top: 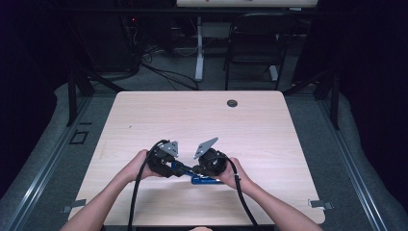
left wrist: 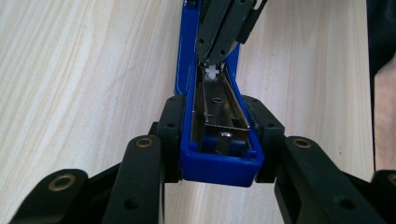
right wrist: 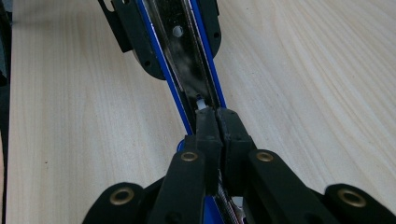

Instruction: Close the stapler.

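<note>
A blue stapler [left wrist: 219, 165] lies opened on the wooden table, its shiny metal staple channel [left wrist: 219, 105] facing up. My left gripper [left wrist: 218, 140] is shut on the stapler's blue end, one pad pressed on each side wall. My right gripper [right wrist: 217, 122] is shut, its two fingertips pressed together and dipped into the channel right behind a small white pusher [right wrist: 200, 102]; I see nothing between its pads. In the high view both hands meet near the table's front, the left gripper [top: 179, 168] and right gripper [top: 195, 169] pointing at each other over the stapler [top: 206, 181].
The light wooden table [top: 202, 120] has a round cable hole [top: 232, 103] near its far edge. A black chair [top: 255, 43] and a white desk leg [top: 198, 53] stand beyond it. Dark floor and rails run along both sides.
</note>
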`<state>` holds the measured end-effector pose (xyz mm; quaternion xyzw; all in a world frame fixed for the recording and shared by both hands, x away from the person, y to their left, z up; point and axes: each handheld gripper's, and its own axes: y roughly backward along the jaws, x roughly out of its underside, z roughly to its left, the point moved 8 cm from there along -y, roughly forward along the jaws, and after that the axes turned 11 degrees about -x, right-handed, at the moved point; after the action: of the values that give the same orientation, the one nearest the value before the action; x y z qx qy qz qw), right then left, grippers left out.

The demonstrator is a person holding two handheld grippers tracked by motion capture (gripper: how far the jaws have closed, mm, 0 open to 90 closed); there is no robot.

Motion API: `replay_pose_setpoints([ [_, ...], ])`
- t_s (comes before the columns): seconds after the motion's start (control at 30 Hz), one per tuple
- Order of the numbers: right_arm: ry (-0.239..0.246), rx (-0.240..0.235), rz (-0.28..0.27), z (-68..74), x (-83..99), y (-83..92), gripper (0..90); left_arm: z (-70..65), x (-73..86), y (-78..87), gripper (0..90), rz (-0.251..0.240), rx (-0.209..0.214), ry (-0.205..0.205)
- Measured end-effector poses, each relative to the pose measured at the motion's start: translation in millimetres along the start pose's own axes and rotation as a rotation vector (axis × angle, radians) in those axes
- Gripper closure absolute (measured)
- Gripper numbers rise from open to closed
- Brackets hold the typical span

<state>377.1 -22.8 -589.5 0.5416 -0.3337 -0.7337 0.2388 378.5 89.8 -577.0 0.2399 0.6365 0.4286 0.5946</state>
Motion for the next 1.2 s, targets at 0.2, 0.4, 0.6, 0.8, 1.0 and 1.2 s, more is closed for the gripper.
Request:
replay_pose_setpoints([
  [0.2,0.006,0.003,-0.003,1.0,-1.0,2.6,88.4,-0.6,-7.7,1.7,64.7,0.019,0.006,-0.020],
  [0.4,-0.003,0.004,-0.013,3.1,-1.9,3.7,88.2,0.5,-13.5,2.4,64.7,0.050,0.003,-0.032],
  [0.6,0.006,0.008,-0.026,4.8,-4.2,7.5,88.3,0.3,-24.4,3.1,64.8,0.068,0.002,-0.065],
  [0.8,-0.012,0.008,-0.049,3.5,-2.2,13.9,88.4,-0.7,-35.1,2.8,65.0,0.079,0.027,-0.093],
  [1.0,-0.036,0.007,-0.080,2.5,0.8,20.3,88.3,-2.0,-46.7,-1.7,65.1,0.069,0.010,-0.107],
  [1.2,-0.042,0.001,-0.085,0.3,5.2,26.2,88.1,-2.2,-56.3,-4.6,65.0,0.096,0.023,-0.132],
])
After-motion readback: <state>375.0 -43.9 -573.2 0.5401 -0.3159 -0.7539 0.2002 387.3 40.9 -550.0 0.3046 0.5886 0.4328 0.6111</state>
